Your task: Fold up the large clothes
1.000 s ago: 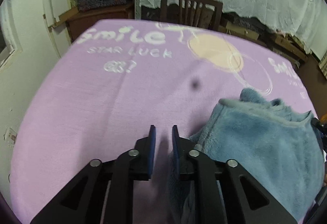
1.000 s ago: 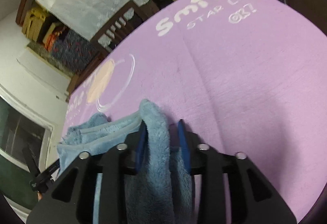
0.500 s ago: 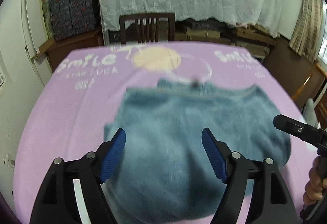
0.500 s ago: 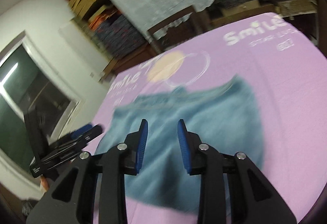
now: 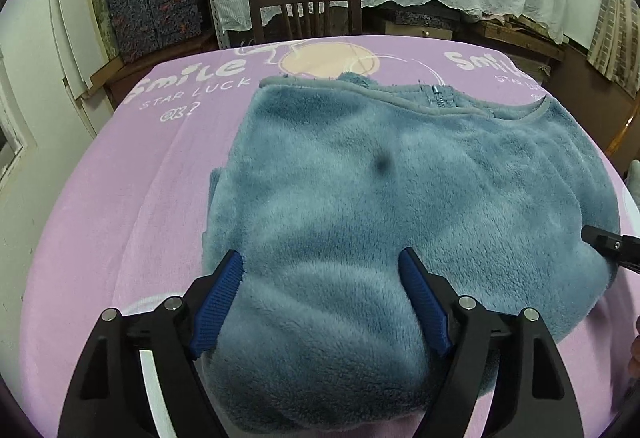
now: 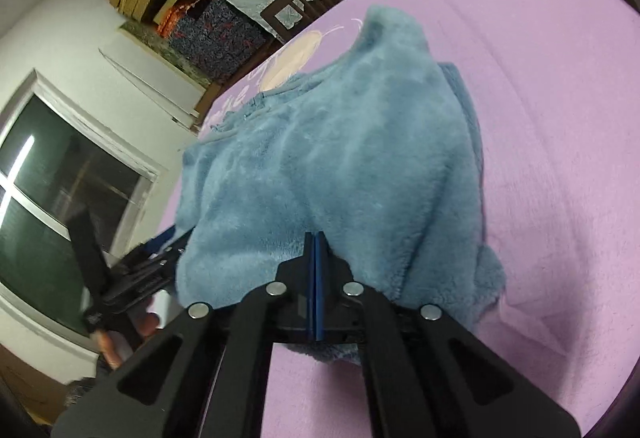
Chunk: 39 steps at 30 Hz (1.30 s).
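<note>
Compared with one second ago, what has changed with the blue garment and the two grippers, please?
The blue fleece garment, then bunched at one side of the purple blanket, now lies spread and folded across it. The left gripper was nearly shut beside it; its jaws have just been opening and now straddle the fleece without pressing. The right gripper let the fold go and has just closed with no cloth seen between its pads. The blanket stayed put.
</note>
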Each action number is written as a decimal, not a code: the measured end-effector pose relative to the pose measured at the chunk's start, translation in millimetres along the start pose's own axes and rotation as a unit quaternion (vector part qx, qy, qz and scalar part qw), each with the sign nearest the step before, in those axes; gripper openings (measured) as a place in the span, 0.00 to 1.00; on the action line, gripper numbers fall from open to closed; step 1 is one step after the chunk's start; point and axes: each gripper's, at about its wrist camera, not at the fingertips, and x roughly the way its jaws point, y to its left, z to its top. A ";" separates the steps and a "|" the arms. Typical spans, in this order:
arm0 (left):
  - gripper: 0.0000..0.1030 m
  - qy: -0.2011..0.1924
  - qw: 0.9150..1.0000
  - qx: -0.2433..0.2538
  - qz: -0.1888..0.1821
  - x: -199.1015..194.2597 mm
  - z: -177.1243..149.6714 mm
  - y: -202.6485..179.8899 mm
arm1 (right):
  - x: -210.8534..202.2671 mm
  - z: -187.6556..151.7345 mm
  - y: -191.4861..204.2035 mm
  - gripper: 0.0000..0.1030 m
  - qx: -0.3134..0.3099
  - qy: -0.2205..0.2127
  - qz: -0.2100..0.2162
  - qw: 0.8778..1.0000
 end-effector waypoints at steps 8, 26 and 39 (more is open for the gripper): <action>0.78 -0.018 1.000 0.008 0.008 -30.6 -7.8 -9.3 | -10.1 -0.1 10.3 0.00 -0.012 -0.014 -0.025 1.000; 0.86 -0.010 0.999 0.034 0.008 -25.3 -16.4 -1.8 | 50.7 -22.3 106.5 0.06 -0.132 0.050 -0.013 0.990; 0.88 -0.010 0.998 0.053 0.032 -21.4 -19.6 -8.2 | 55.4 -28.8 77.0 0.00 -0.095 0.089 0.035 0.991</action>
